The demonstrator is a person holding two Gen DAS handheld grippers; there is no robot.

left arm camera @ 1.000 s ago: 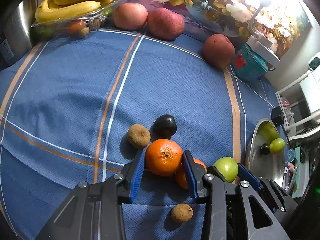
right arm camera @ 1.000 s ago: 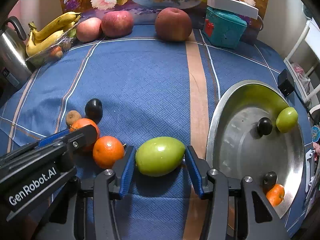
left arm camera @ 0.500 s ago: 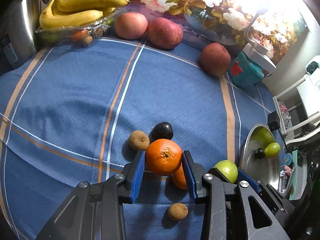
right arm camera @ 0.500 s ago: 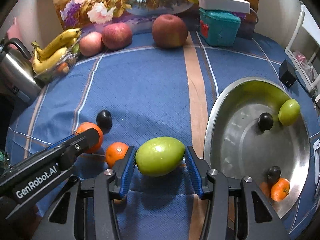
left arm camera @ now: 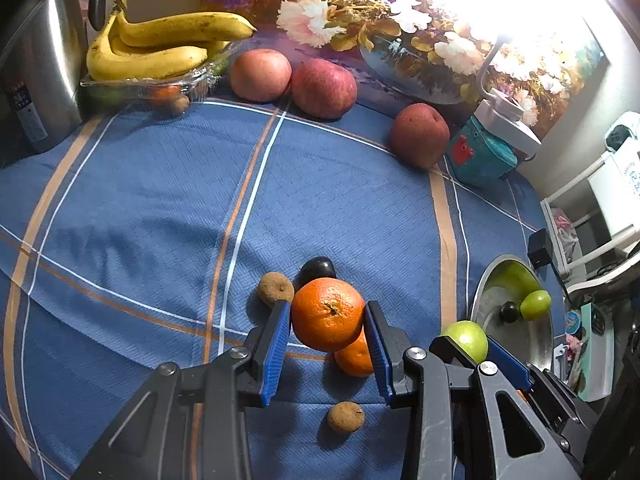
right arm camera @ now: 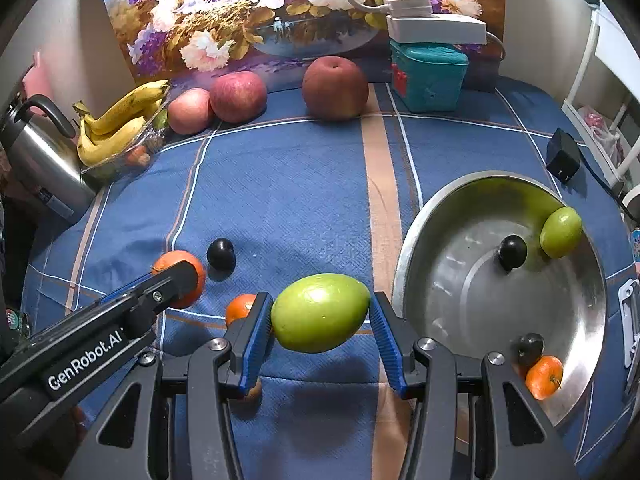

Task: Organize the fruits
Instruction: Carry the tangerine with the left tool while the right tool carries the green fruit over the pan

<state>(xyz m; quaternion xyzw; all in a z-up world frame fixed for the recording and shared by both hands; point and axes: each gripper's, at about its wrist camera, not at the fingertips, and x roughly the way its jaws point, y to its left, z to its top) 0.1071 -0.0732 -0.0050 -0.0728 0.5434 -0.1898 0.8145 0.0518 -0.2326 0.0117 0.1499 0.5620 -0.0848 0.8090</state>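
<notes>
Floral painting, perhaps against wall.

black grippers; blue pads; "genrobot.ai" lettering

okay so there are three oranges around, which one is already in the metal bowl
The small orange at the bowl's near edge, beside a dark plum. The other two are outside the bowl.
</notes>
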